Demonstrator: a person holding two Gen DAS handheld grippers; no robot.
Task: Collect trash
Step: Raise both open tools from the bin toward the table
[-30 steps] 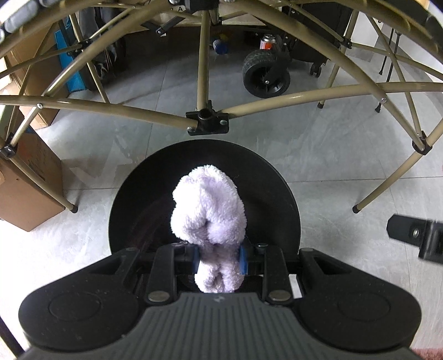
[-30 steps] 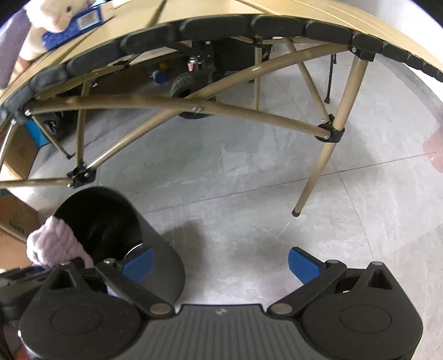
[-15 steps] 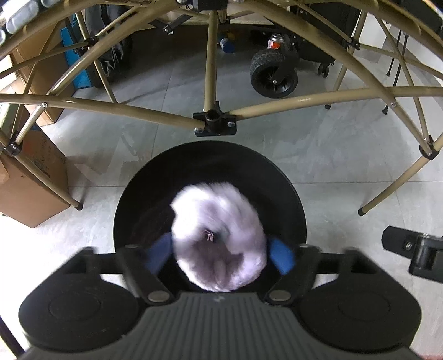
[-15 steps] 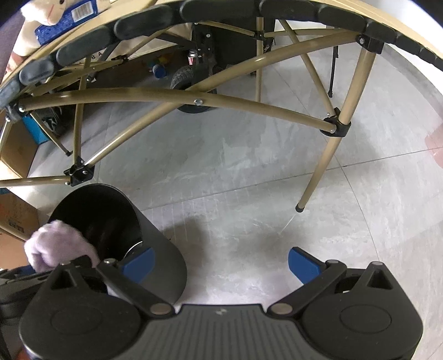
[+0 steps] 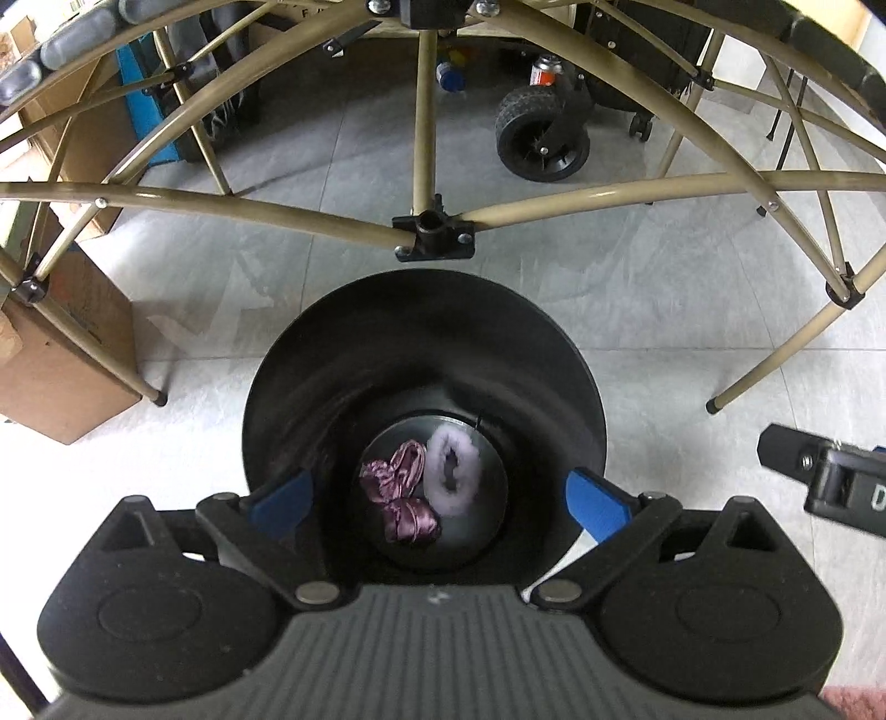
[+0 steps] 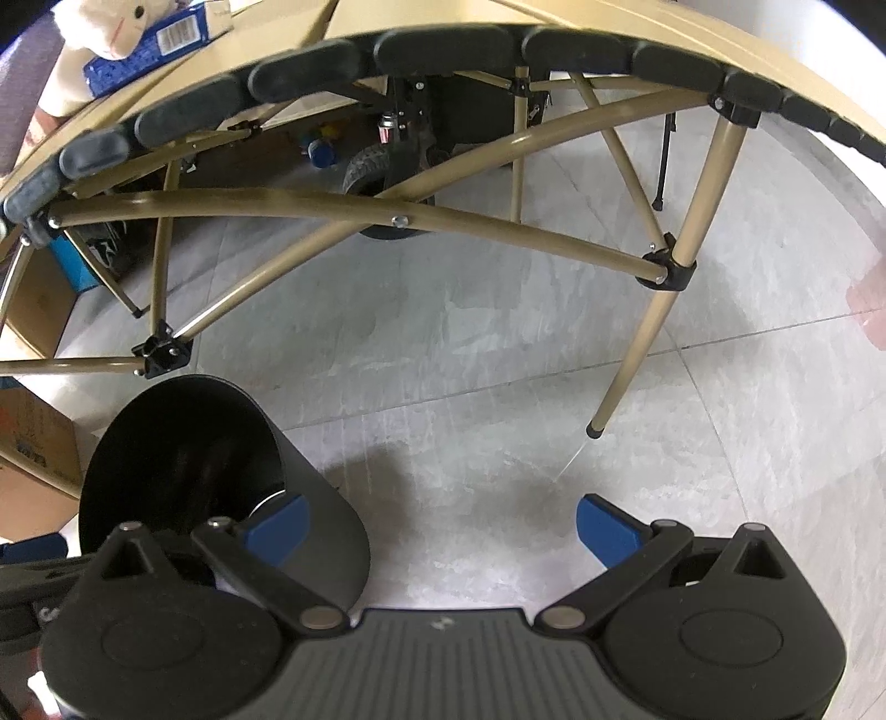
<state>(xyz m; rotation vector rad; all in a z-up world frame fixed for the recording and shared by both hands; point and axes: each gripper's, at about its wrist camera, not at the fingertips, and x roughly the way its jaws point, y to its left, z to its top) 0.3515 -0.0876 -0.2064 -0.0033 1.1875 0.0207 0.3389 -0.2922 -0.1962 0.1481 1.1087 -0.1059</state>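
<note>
A black round trash bin [image 5: 310, 354] stands on the grey tiled floor, seen from above in the left wrist view. At its bottom lie a fluffy lilac piece [image 5: 453, 472] and a shiny purple crumpled piece [image 5: 400, 490]. My left gripper [image 5: 440, 501] hangs over the bin mouth, its jaws still opening wide, nothing between the blue pads. The right wrist view has the same bin [image 6: 310, 498] at lower left. My right gripper [image 6: 440, 526] is open over bare floor beside the bin, holding nothing.
A folding table's tan metal legs and braces [image 5: 432, 232] arch just behind the bin. Cardboard boxes [image 5: 61, 354] stand at left, a black wheel [image 5: 540, 141] at the back. On the tabletop sit a plush toy [image 6: 105, 27] and a blue box [image 6: 149, 47].
The left gripper let go of the fluffy lilac piece, which fell to the bottom of the bin, and its jaws spread wide. The right gripper stayed still.
</note>
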